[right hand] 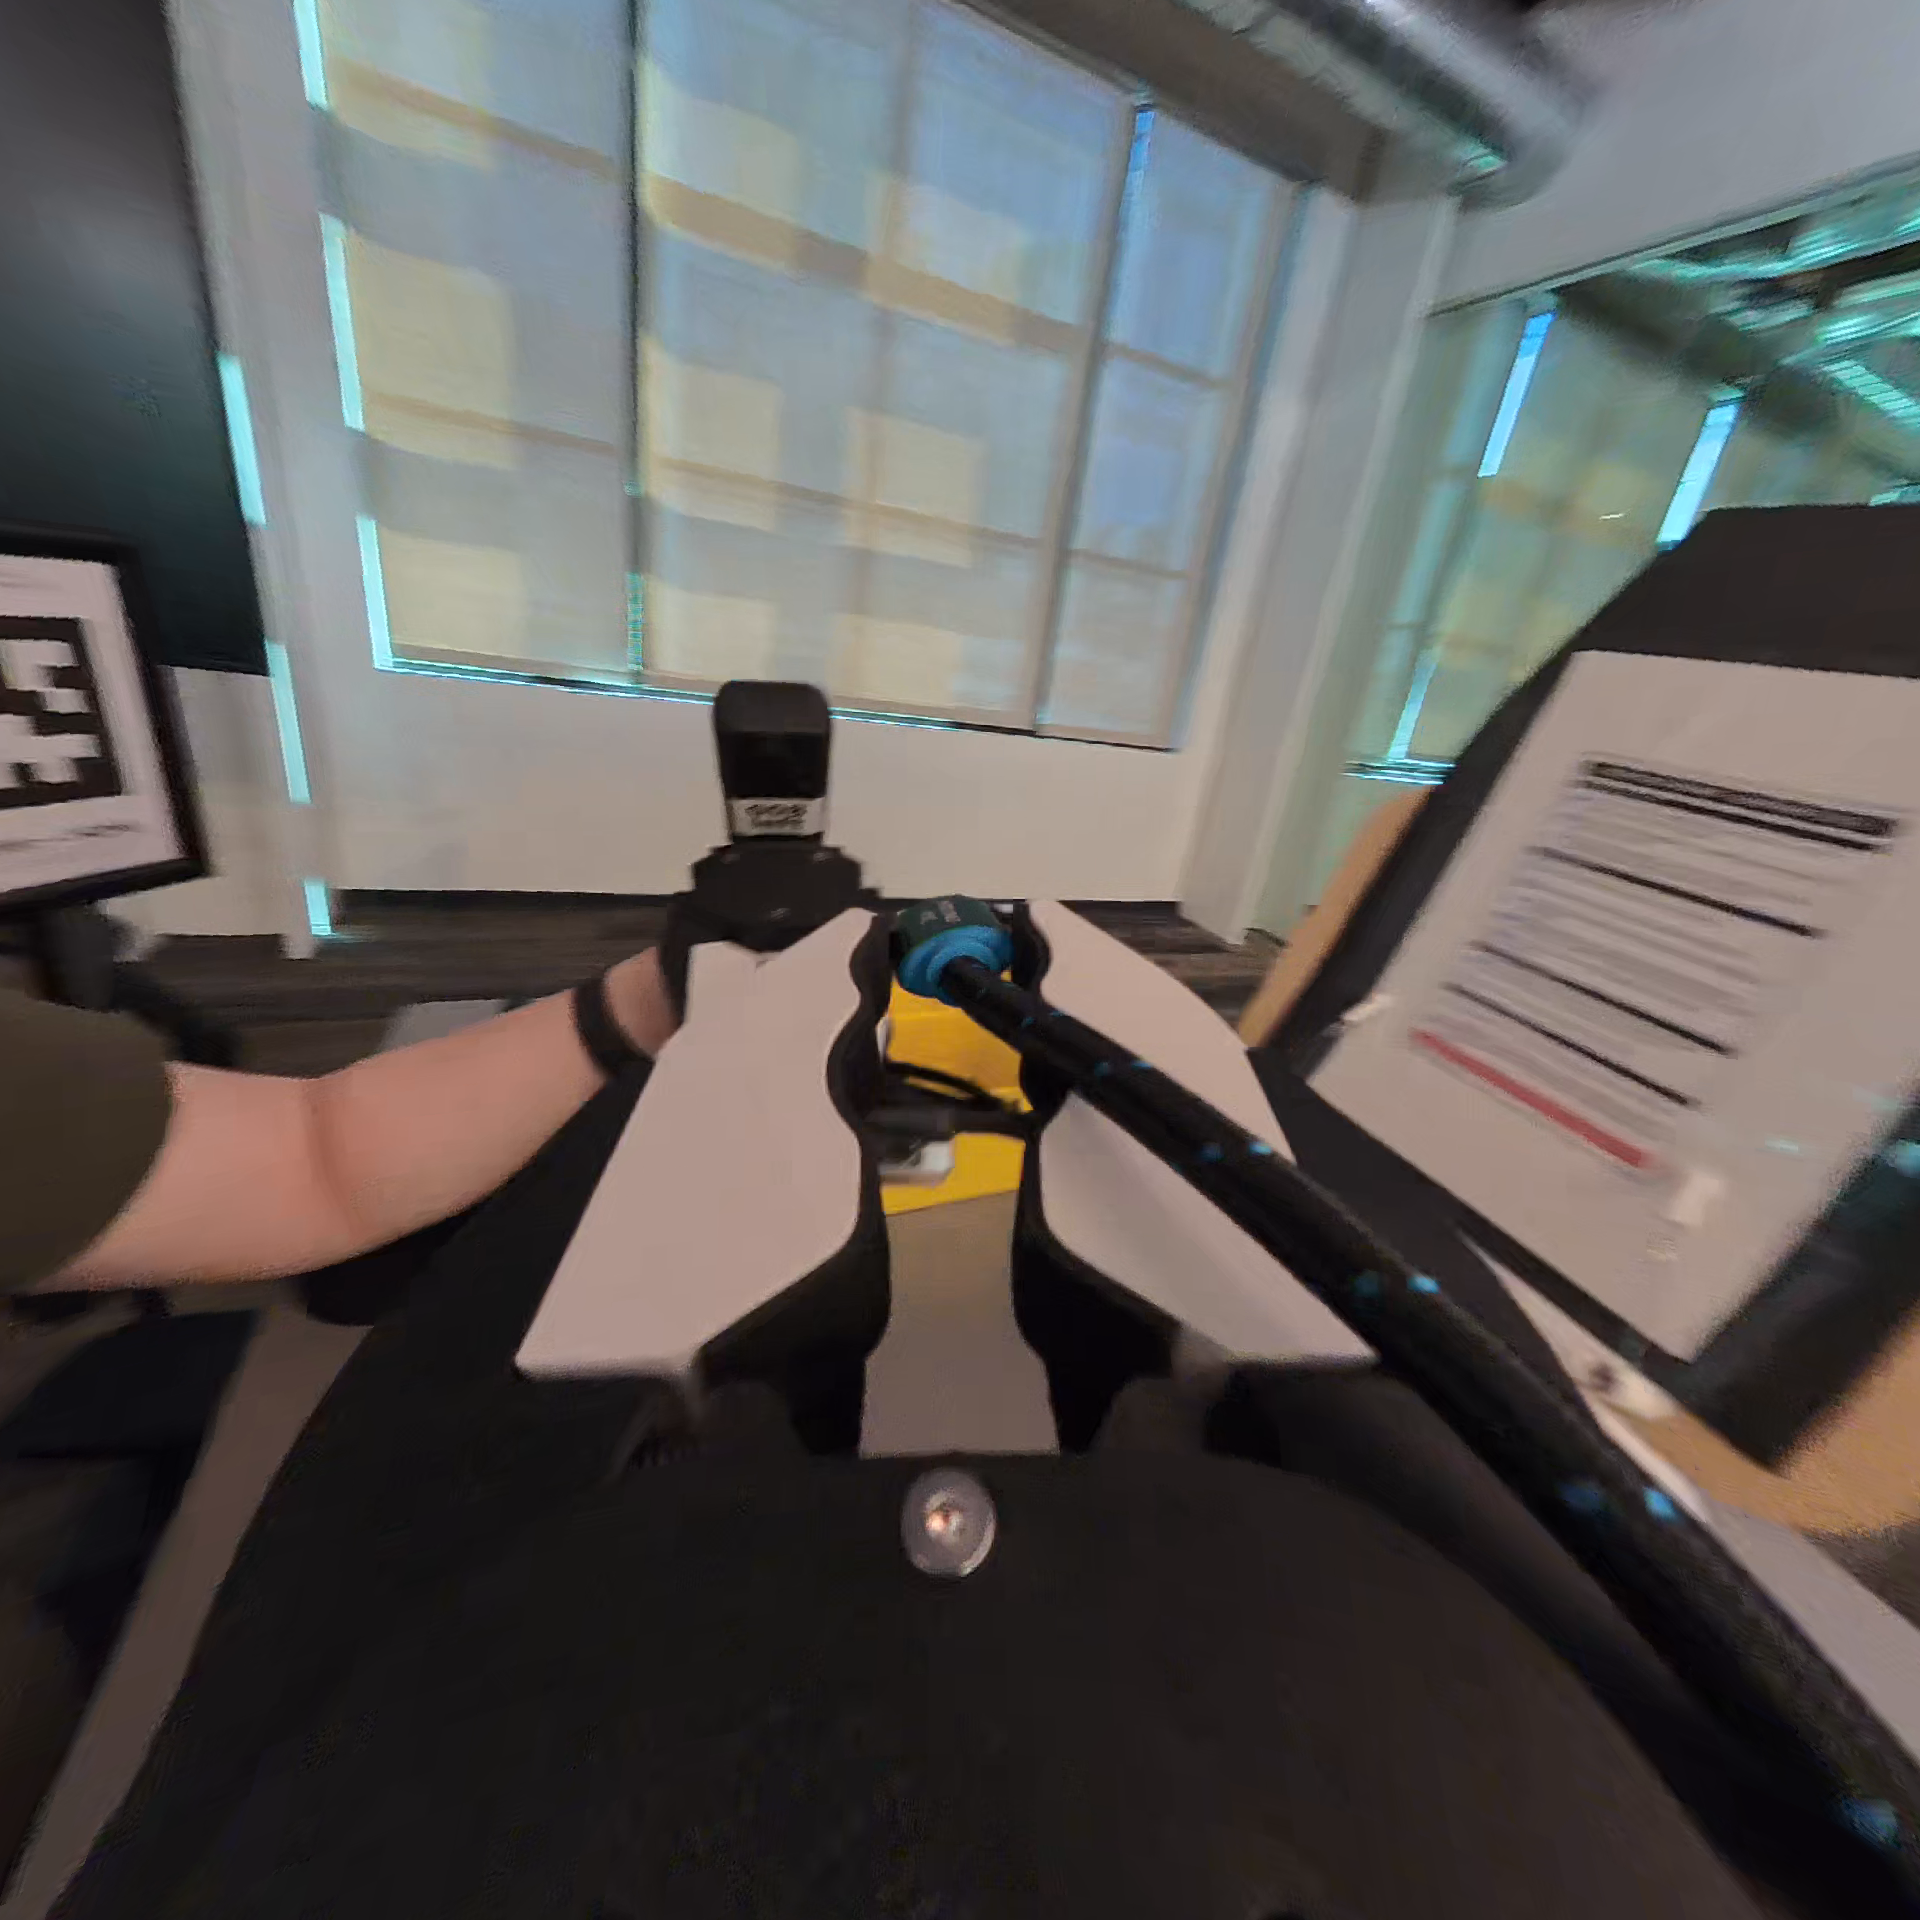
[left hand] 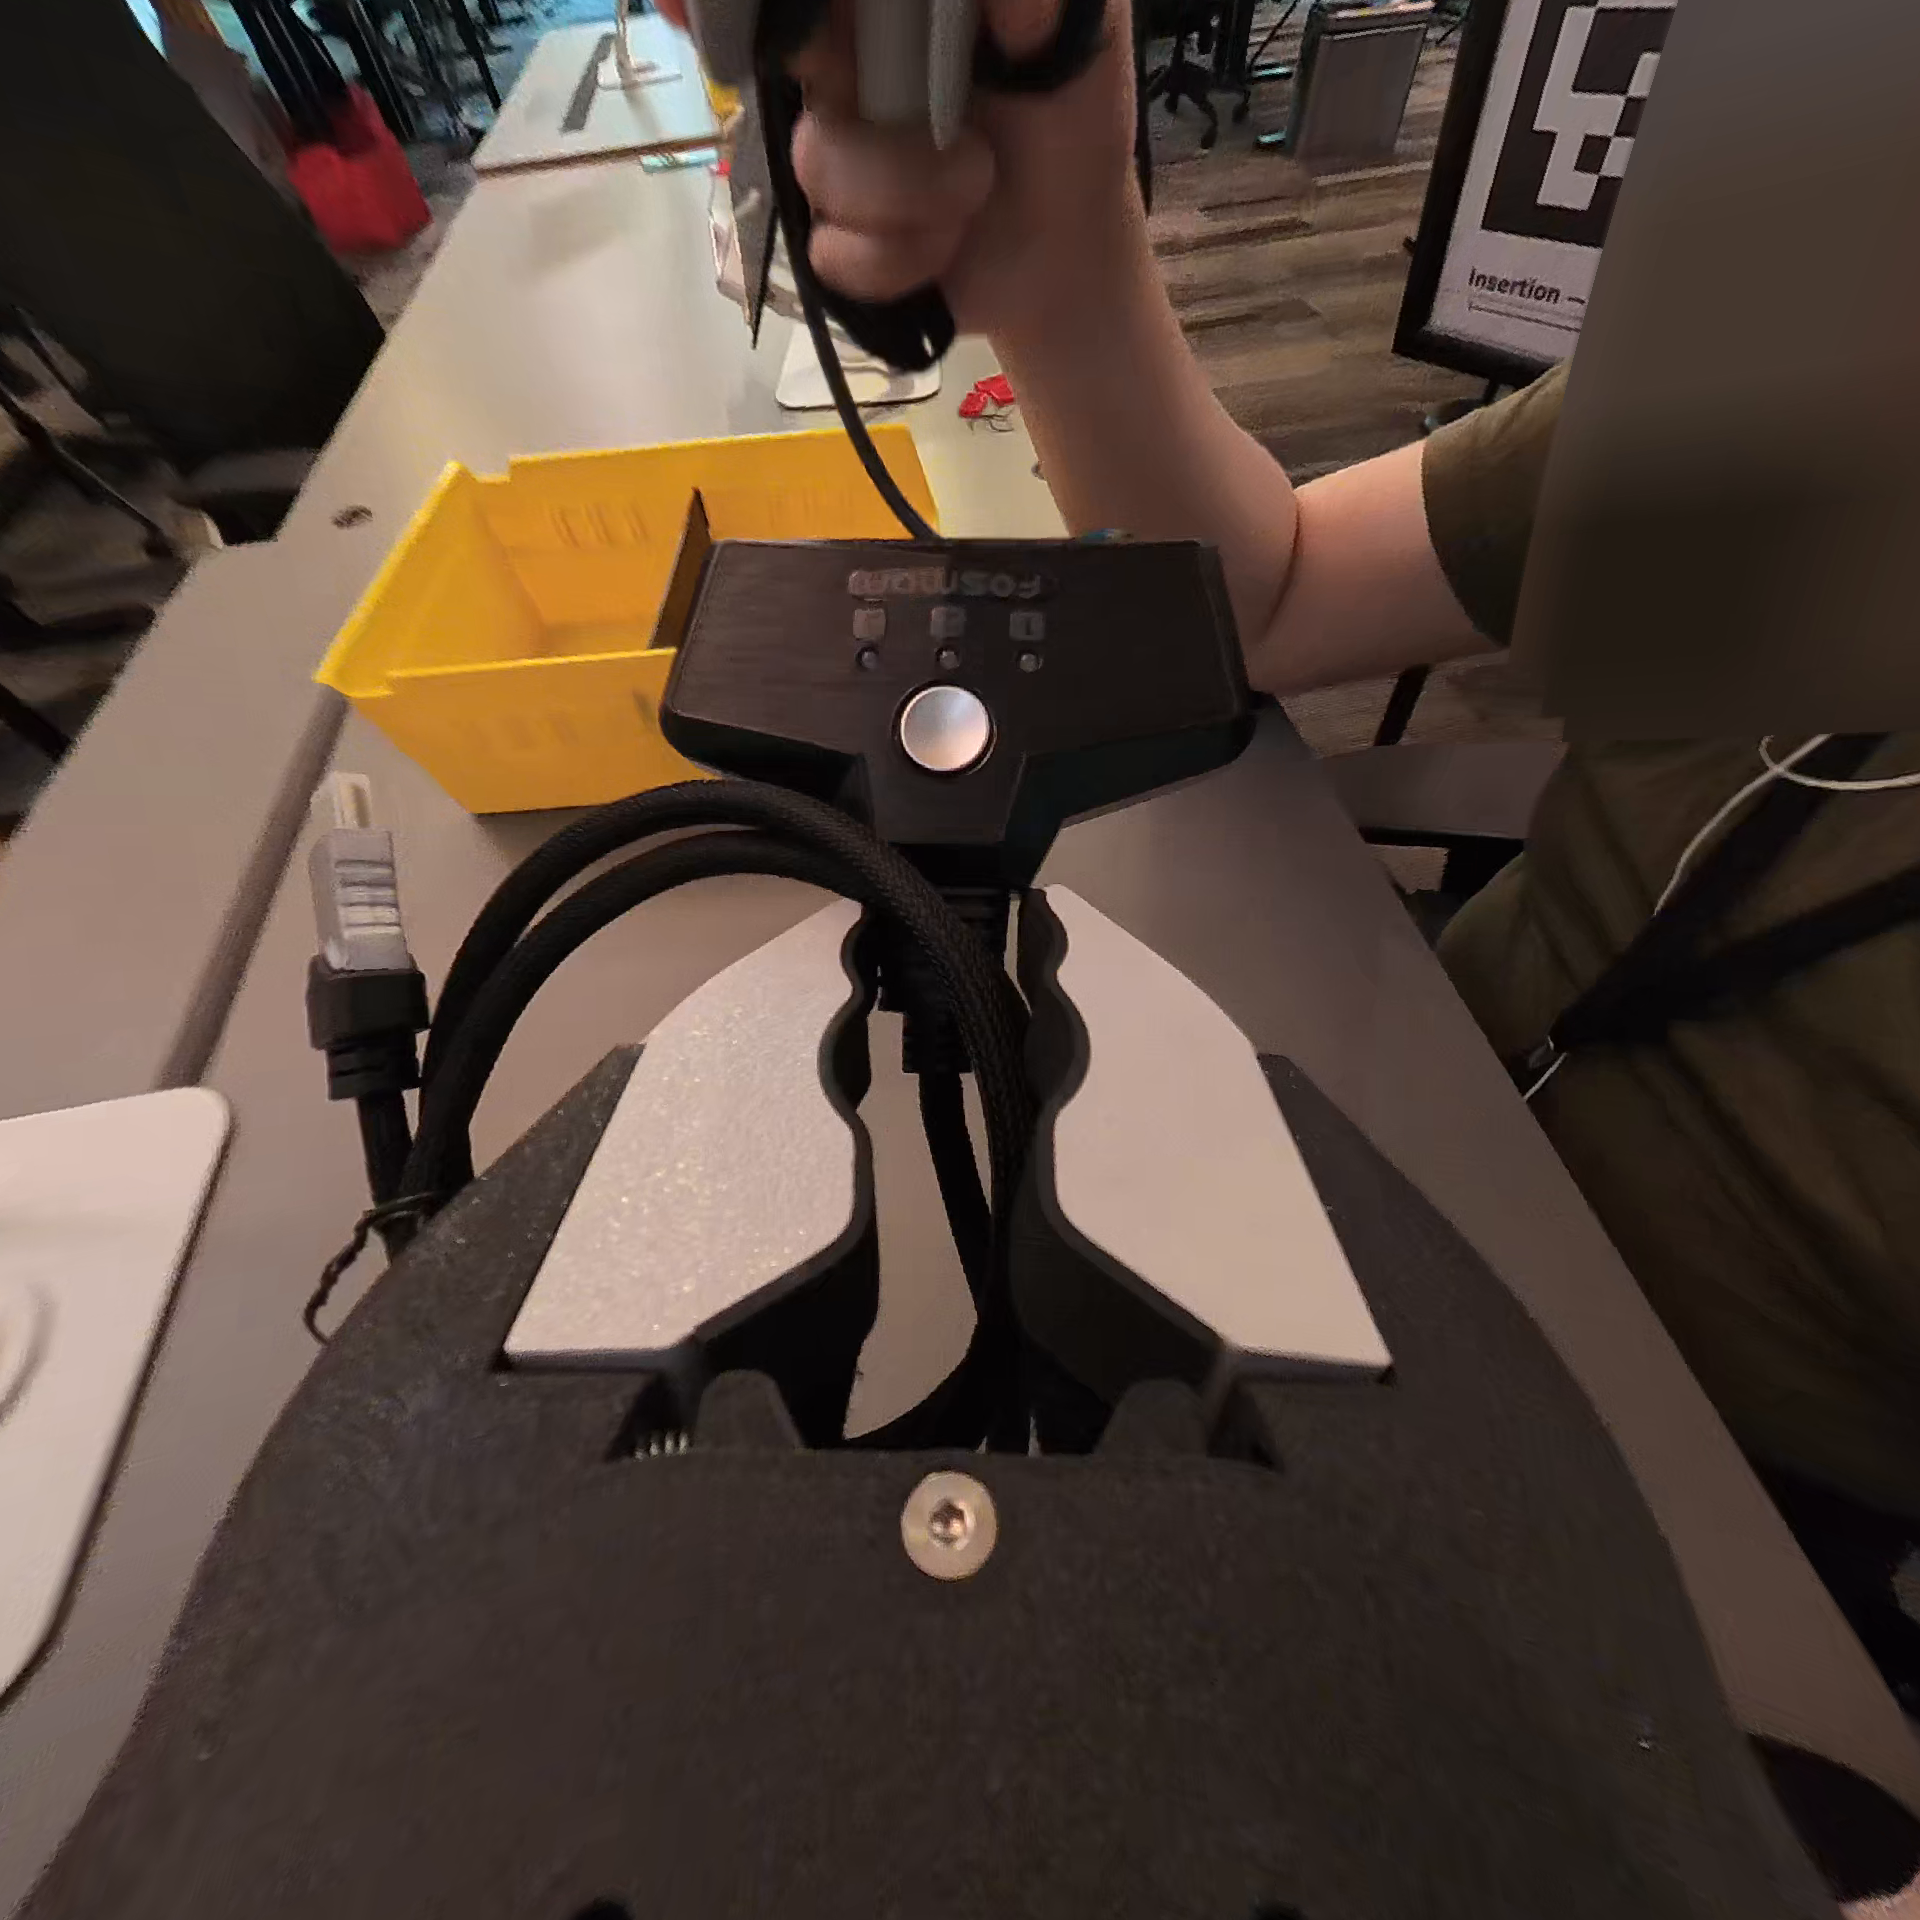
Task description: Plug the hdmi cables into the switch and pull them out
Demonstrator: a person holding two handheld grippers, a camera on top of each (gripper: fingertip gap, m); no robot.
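My left gripper [left hand: 951, 935] pinches the HDMI switch [left hand: 951, 665] by its pigtail neck, held above the desk [left hand: 260, 1039]. My right gripper [right hand: 951, 956] pinches a blue-collared HDMI plug [right hand: 951, 935], clear of the ports. Risks: switch pivoting; braided cable [left hand: 727, 831] snagging; yellow bin [left hand: 499, 623] just beyond.

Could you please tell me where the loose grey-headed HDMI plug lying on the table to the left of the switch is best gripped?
Grip the grey-headed HDMI plug across its ribbed grey housing, not the silver metal tip or the black strain relief behind it. It lies flat on the dark table, tip pointing away, so I would come from above with one finger on each long side.
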